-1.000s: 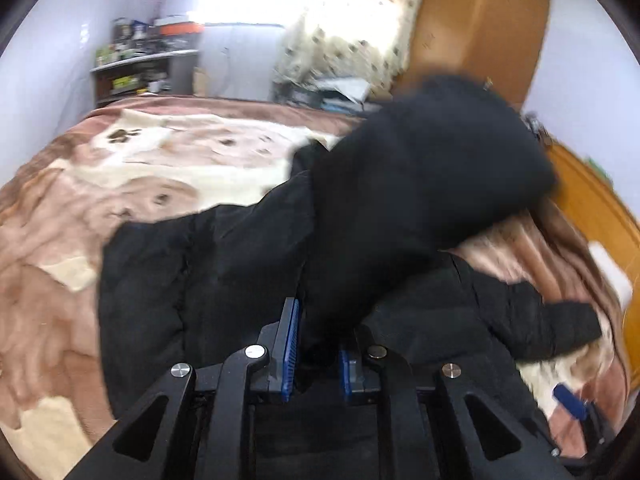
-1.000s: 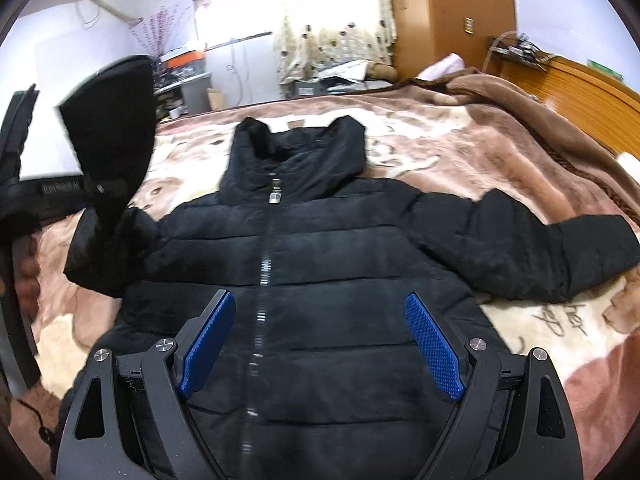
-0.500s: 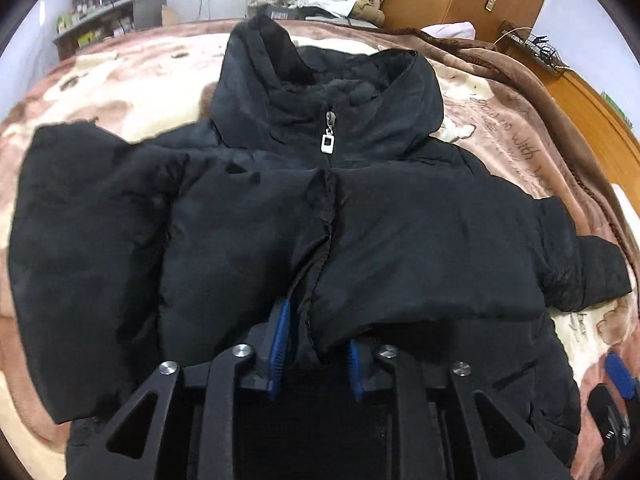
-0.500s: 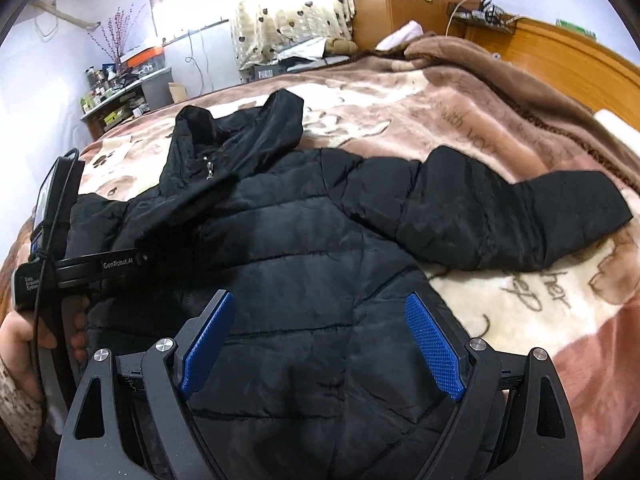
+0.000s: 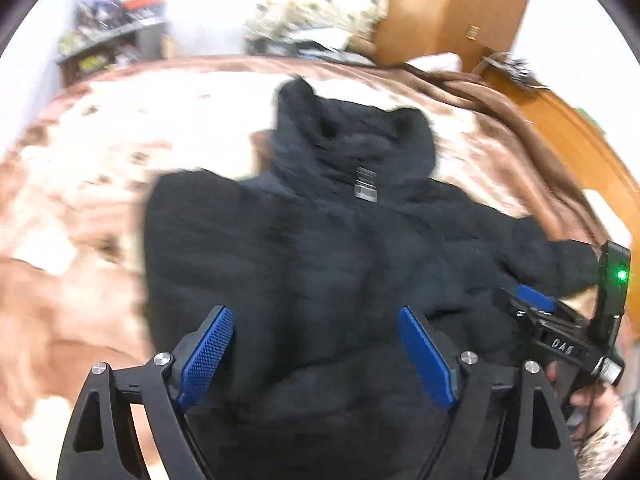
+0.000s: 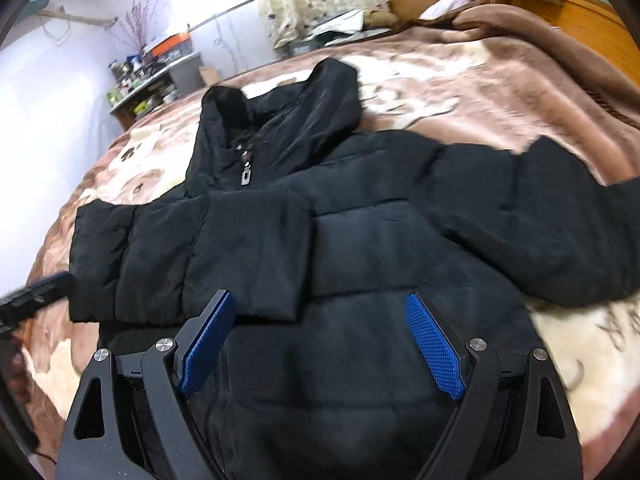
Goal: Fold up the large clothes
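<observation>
A black puffer jacket lies front up on the bed, hood at the far end. Its left sleeve is folded across the chest; its right sleeve stretches out to the right. My left gripper is open and empty above the jacket, over the lower body. My right gripper is open and empty over the jacket's lower front. The right gripper also shows at the right edge of the left wrist view, held by a hand.
A brown and cream blanket covers the bed. A wooden headboard runs along the right. A wooden wardrobe and a cluttered shelf stand at the far wall.
My left gripper carried the left sleeve across the jacket's chest, let it go and opened. It has pulled back. My right gripper stayed open and drew closer to the jacket.
</observation>
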The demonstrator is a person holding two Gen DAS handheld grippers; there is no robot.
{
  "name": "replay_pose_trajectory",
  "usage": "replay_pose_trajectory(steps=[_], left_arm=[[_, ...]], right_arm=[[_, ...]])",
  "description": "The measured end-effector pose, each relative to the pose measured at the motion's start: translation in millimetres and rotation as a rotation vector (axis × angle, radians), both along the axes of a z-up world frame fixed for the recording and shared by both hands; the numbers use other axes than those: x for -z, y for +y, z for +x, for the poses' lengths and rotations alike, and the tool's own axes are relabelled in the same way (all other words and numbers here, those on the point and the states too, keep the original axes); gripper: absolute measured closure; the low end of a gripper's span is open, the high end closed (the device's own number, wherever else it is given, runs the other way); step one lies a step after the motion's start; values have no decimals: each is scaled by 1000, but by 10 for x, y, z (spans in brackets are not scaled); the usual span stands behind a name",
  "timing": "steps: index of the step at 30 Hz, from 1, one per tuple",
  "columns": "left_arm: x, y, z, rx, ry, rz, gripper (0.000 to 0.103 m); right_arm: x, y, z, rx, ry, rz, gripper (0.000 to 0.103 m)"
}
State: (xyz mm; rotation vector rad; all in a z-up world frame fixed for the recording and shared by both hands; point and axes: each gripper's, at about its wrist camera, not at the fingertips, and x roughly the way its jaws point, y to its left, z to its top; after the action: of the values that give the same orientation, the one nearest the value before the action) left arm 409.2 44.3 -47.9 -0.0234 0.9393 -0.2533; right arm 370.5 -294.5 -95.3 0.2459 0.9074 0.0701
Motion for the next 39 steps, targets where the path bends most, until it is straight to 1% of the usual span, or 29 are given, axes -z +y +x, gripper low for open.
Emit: replay_pose_trajectory(steps=[2,3,5,6,8,9,10,11,12,14,16,18,19,20,21,22,23,24,25,26,29,32,33,34,35,36,37,38,39], left_arm=[[34,164,87,-49,-5,61,18],[77,236,141,-67,4,69,18],[220,354,262,-116,65,73,18],[287,374,307,-124,83,75,18],[405,390,360,-143,100,76,18],[476,374,391,-145,111,80,18],[527,357,412,-149,122,83,18],[562,335,427,-155,125,83,18],[576,329,433,-150,124,86,18],[598,277,440,-138,107,86,18],[622,246,465,-134,115,66,17],[605,167,427,-100,94,72,17],[579,116,395,-78,64,85,17],[564,96,378,-79,44,96,17],[588,84,405,-90,49,120,17],[624,88,446,-100,66,126,16],[699,100,510,-111,96,123,13],[773,117,566,-116,131,117,7],[822,120,602,-123,149,113,5],[863,119,632,-130,161,110,4],[894,83,661,-134,159,129,1],[882,61,643,-138,159,148,1],[865,67,635,-142,164,146,1],[825,78,607,-148,168,132,1],[794,91,576,-150,167,118,1],[723,103,516,-153,161,106,2],[665,99,456,-146,152,97,3],[588,76,380,-132,141,84,3],[522,52,313,-120,128,77,3]], right_arm=[[89,124,150,-22,8,-26,16],[140,176,215,-28,19,-35,16],[239,246,314,-38,37,-41,16],[309,286,373,-35,64,-60,17],[371,320,415,-33,75,-60,42],[371,334,416,-32,72,-59,76],[362,344,415,-29,76,-60,87],[333,341,405,-27,66,-59,89],[282,321,382,-29,48,-51,96],[158,238,335,-14,3,-49,96],[49,156,285,22,-30,-93,96],[33,87,293,41,-32,-101,96],[34,55,294,53,-29,-106,96],[23,38,293,67,-32,-117,96],[21,17,280,83,-36,-146,96],[40,10,282,92,-30,-170,96],[73,12,277,96,-18,-182,96],[141,6,290,98,10,-193,96],[237,-6,316,98,47,-198,96],[277,-18,326,95,59,-200,96],[372,-42,354,81,85,-212,96],[323,-94,330,67,92,-189,95],[280,-142,287,68,79,-168,91],[206,-236,220,77,57,-132,85],[122,-362,134,88,31,-96,82],[61,-455,68,98,16,-77,76],[-27,-656,-56,125,-7,-58,69],[-75,-788,-136,152,-19,-56,64],[-133,-1006,-251,198,-27,-60,56]])
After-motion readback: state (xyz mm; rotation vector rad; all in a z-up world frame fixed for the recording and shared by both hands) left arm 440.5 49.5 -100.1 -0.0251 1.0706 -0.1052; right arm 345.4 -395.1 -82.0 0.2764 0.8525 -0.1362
